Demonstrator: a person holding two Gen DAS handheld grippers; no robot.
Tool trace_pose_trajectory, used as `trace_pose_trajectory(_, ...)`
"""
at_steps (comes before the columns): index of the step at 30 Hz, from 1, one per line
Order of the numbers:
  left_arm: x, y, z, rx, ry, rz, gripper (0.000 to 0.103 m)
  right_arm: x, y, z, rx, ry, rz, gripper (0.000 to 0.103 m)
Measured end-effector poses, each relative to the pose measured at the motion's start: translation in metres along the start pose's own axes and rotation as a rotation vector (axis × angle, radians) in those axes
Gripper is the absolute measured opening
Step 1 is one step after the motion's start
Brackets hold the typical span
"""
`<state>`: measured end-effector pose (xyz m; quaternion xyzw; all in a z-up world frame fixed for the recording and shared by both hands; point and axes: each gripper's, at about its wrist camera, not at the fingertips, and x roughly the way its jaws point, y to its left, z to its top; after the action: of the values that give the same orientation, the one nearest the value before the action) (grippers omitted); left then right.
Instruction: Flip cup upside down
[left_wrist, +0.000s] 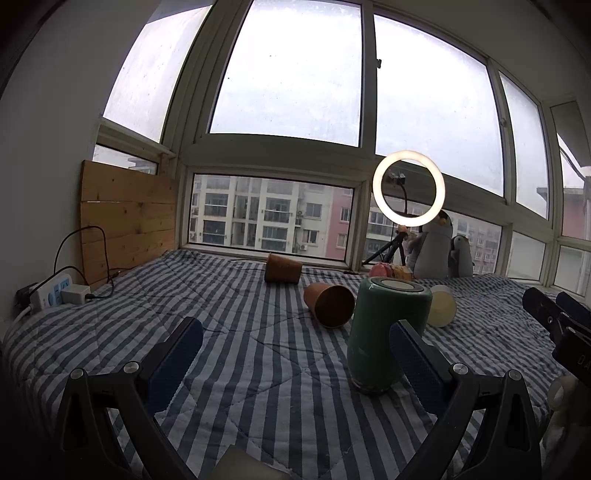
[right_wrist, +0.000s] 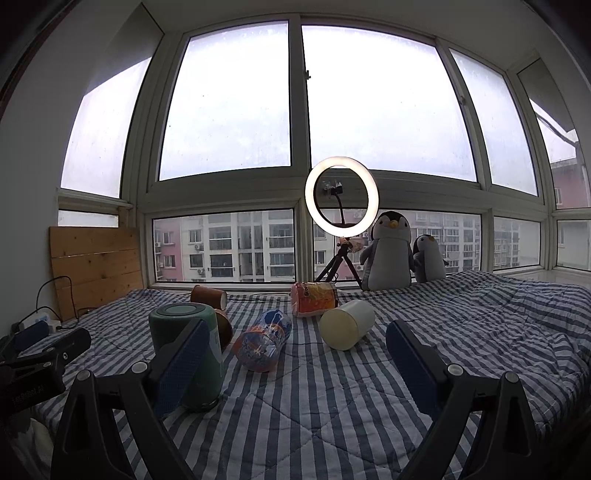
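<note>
A green cup (left_wrist: 384, 332) stands upside down on the striped bedspread (left_wrist: 258, 369), base up; it also shows in the right wrist view (right_wrist: 184, 339). My left gripper (left_wrist: 299, 354) is open and empty, its right finger just in front of the cup. My right gripper (right_wrist: 299, 354) is open and empty, its left finger in front of the green cup. Two brown cups lie on their sides (left_wrist: 330, 304) (left_wrist: 282, 268). A cream cup (right_wrist: 347, 324) and a clear printed cup (right_wrist: 263, 339) also lie on their sides.
An orange snack cup (right_wrist: 314, 298) lies behind the cream cup. A ring light on a tripod (right_wrist: 341, 199) and two plush penguins (right_wrist: 389, 254) stand by the window. A power strip (left_wrist: 51, 291) and a wooden board (left_wrist: 125, 221) are at the left.
</note>
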<state>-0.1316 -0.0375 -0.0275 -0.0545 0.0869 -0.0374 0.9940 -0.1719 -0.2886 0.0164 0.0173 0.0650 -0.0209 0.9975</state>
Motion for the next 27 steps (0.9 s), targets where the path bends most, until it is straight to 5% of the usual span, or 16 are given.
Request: trace_pose_trajectory(27, -0.0049, -0.0076, 0.0031, 0.026, -0.022, 0.008, 0.102, -0.003, -0.0068, -0.002, 0.012, -0.003, -0.001, 0.095)
